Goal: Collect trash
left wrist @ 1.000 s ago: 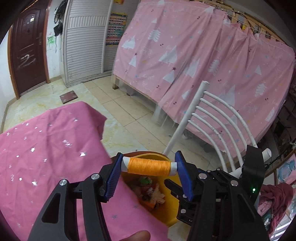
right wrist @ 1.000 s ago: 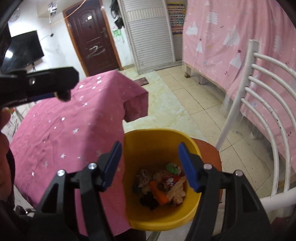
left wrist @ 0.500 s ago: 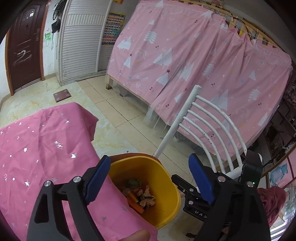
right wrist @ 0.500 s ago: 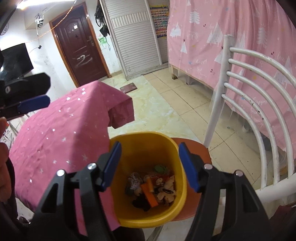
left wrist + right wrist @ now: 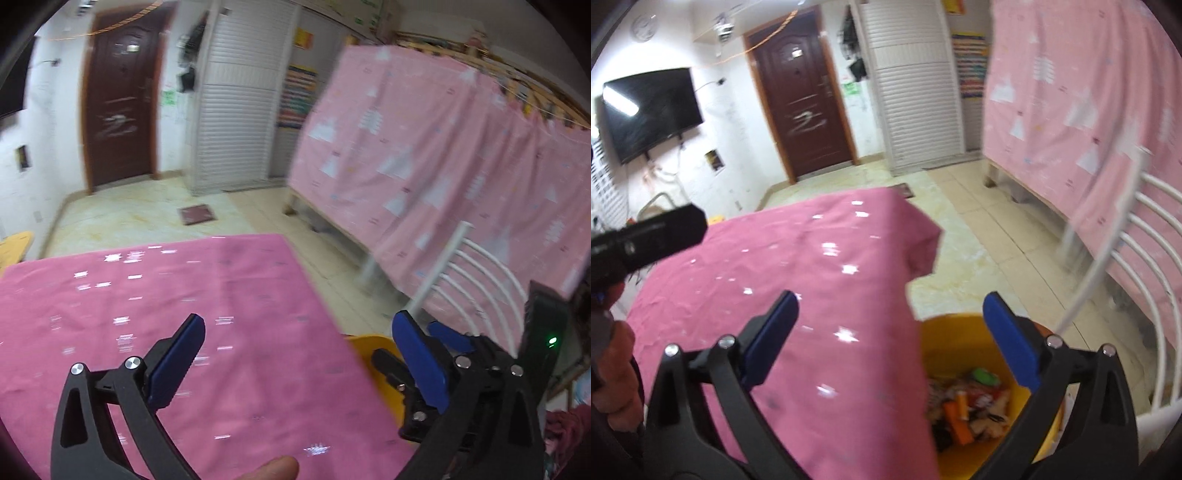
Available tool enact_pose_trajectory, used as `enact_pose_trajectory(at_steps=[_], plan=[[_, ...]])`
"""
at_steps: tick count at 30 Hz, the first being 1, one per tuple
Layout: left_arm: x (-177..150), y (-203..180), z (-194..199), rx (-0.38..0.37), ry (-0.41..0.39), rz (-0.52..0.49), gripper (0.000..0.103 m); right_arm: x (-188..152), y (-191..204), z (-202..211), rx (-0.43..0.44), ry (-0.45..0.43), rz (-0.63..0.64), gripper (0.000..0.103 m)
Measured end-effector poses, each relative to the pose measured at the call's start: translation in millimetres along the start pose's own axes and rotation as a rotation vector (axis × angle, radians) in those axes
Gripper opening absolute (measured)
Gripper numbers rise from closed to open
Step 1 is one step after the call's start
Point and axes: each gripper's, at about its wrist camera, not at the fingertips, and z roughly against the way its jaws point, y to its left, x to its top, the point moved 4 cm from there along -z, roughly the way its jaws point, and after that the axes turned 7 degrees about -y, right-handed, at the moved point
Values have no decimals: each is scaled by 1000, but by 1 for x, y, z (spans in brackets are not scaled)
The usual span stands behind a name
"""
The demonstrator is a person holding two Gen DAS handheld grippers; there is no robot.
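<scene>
1. Two grippers are in play. The left gripper (image 5: pixel 295 343) has its two blue-padded fingers (image 5: pixel 177 360) spread wide and still opening, with nothing between them; below the gap lies only the pink star-print cloth of the table (image 5: pixel 155 295).
2. The right gripper (image 5: pixel 890 339) likewise shows two fingers (image 5: pixel 1012 347) parted wide and opening, with nothing gripped.
3. One yellow bin (image 5: pixel 955 332) sits under and just inside the right gripper's right-hand finger, at the table's edge. In the left wrist view only a sliver of the bin (image 5: pixel 365 349) shows, just left of that gripper's right-hand finger.
4. The trash (image 5: pixel 967 402) lies in a heap at the bin's bottom, below the right gripper's right-hand finger: an orange piece, a green piece and crumpled wrappers; the blur prevents an exact count.
5. One white chair (image 5: pixel 1137 280) with a curved slatted back stands right of the fingers, behind the bin.
6. Beyond the fingertips: one dark door (image 5: pixel 805 99), one wall-mounted television (image 5: pixel 650 110), one pink curtain (image 5: pixel 443 155).
7. One hand (image 5: pixel 613 373) holds the other gripper at the far left of the right wrist view.
</scene>
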Motion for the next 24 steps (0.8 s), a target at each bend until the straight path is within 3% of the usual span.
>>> enact_pose_trajectory(at_steps=[11, 17, 24], plan=[[-13, 135, 52, 254, -84, 106, 94, 8, 108, -28, 132, 7, 120, 97], [-22, 198, 75, 385, -100, 116, 94, 7, 153, -35, 196, -18, 152, 97], [-36, 243, 82, 431, -88, 147, 94, -3, 178, -50, 226, 4, 190, 97]])
